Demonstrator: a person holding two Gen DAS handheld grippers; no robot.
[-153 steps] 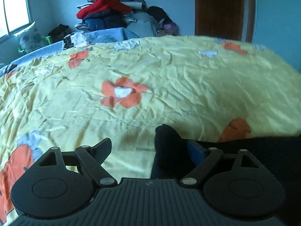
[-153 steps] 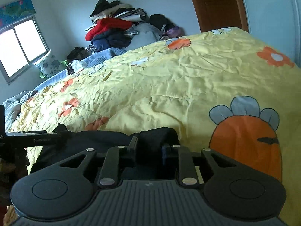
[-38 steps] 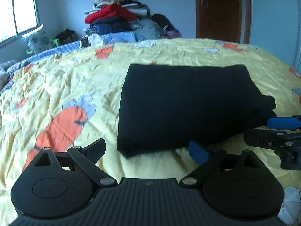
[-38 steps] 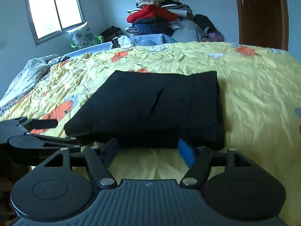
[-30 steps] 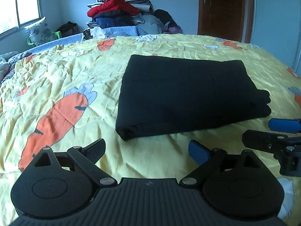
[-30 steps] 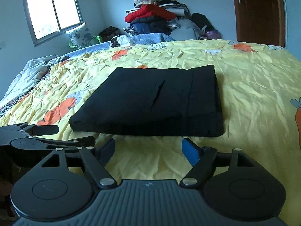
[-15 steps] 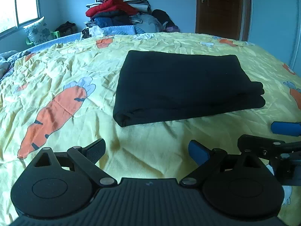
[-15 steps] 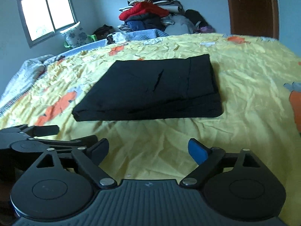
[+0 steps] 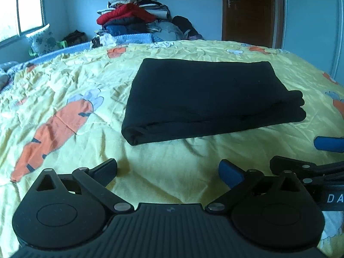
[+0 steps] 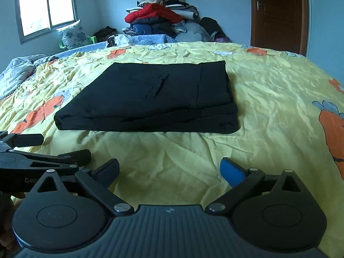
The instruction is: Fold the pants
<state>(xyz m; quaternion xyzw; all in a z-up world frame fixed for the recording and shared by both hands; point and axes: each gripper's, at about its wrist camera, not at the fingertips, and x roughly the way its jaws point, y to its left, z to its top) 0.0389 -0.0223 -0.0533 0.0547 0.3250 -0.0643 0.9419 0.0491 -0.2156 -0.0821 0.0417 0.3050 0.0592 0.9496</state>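
Observation:
The black pants (image 9: 204, 94) lie folded into a flat rectangle on the yellow carrot-print bedspread (image 9: 64, 75); the right wrist view shows the pants (image 10: 150, 94) with a pocket slit on top. My left gripper (image 9: 167, 167) hovers over bare bedspread in front of the fold's near left corner, its jaws opening with nothing between them. My right gripper (image 10: 169, 167) is in front of the near right edge, jaws also opening and empty. Each view catches the other tool: the right gripper (image 9: 301, 152) at the right edge, the left gripper (image 10: 58, 148) at the left.
A tall pile of clothes (image 9: 133, 19) is stacked against the far wall. A brown door (image 9: 247, 10) stands at the back right and a window (image 10: 47, 4) at the back left. A crumpled grey blanket (image 10: 19, 68) lies at the bed's left side.
Both grippers have let go of the fabric and drawn back from the folded pants, which now lie farther ahead. The right jaws have spread wider.

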